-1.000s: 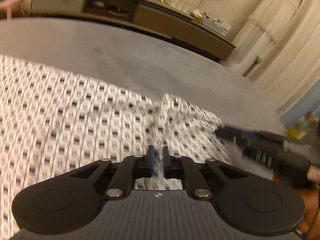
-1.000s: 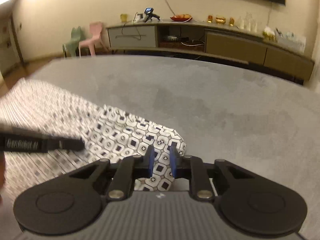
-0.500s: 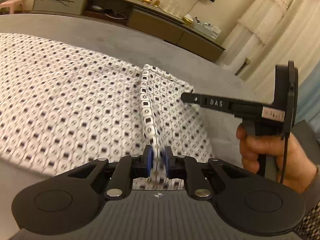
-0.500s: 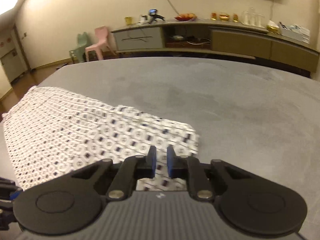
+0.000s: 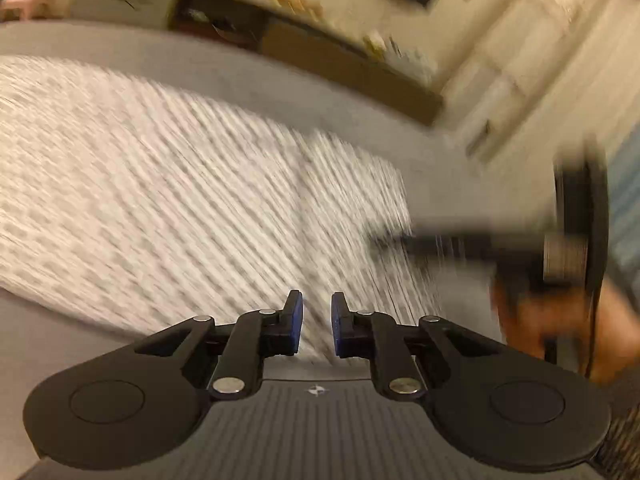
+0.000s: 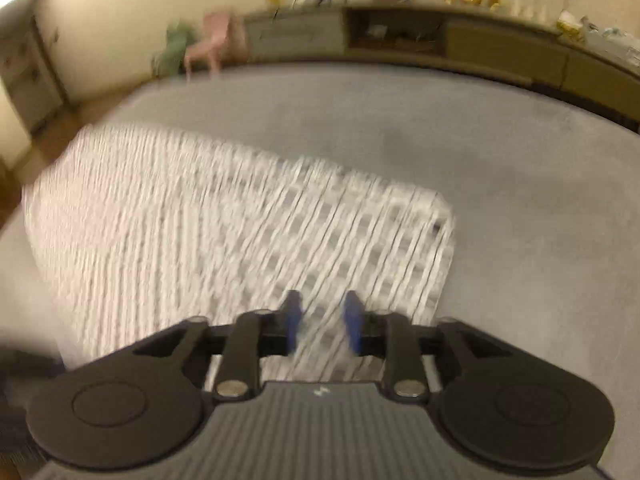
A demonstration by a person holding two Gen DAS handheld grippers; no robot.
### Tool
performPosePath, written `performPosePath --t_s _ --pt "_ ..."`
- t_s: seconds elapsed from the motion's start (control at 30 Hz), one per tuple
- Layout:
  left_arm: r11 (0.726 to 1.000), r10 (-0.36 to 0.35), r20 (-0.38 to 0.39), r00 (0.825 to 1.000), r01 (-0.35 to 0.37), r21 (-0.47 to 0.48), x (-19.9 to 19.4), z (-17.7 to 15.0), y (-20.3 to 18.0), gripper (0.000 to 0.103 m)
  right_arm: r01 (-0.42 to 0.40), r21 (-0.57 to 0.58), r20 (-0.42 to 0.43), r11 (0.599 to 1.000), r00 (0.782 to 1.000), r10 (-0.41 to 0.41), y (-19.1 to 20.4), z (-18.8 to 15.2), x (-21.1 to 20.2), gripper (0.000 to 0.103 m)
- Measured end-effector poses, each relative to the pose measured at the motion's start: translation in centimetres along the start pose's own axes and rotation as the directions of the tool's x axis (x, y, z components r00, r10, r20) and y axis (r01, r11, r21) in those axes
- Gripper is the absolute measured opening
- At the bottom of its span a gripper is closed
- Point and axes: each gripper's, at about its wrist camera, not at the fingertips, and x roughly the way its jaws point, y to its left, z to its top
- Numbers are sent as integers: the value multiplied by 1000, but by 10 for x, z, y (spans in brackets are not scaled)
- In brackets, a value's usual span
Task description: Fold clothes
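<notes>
Looking through the left wrist view: heavy motion blur. The left gripper is sitting with its blue-padded fingers parted, nothing between them. The patterned cloth is lying flat on the grey surface, its near edge just beyond the fingertips, a crease running away from them. To the right of the cloth, the right gripper is pointing in over the cloth's right edge, held by a hand; too smeared to read there.

Switching to the right wrist view: also blurred. The right gripper is showing its fingers spread apart, empty, over the cloth's near edge. The cloth is spreading left and away across the grey surface. A sideboard is standing beyond the surface.
</notes>
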Motion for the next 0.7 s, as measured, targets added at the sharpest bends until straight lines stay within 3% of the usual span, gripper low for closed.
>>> performPosePath --t_s 0.1,0.17,0.3,0.43,0.57,0.6,0.7 --pt "986 129 136 982 -113 -119 -50 33 53 59 86 -73 23 994 996 -84 29 -2 -22 40" --pt "959 232 190 954 -191 -211 -80 53 98 62 73 -68 92 995 993 -67 51 13 -43 40" --pt "894 300 239 924 -184 -409 -118 54 193 70 20 -144 207 989 978 10 122 46 -66 43" --pt "795 360 270 893 -142 -590 -153 51 288 70 -136 -263 183 955 965 188 232 76 -35 49" --pt "665 424 286 859 -80 -743 -189 48 383 71 -208 -401 138 892 949 283 347 99 23 54" --pt "657 418 292 860 -65 -751 -192 49 396 71 -224 -436 120 872 945 303 375 104 39 54" --pt "676 390 283 876 -63 -734 -187 54 411 74 -224 -521 92 824 945 315 436 113 82 56"
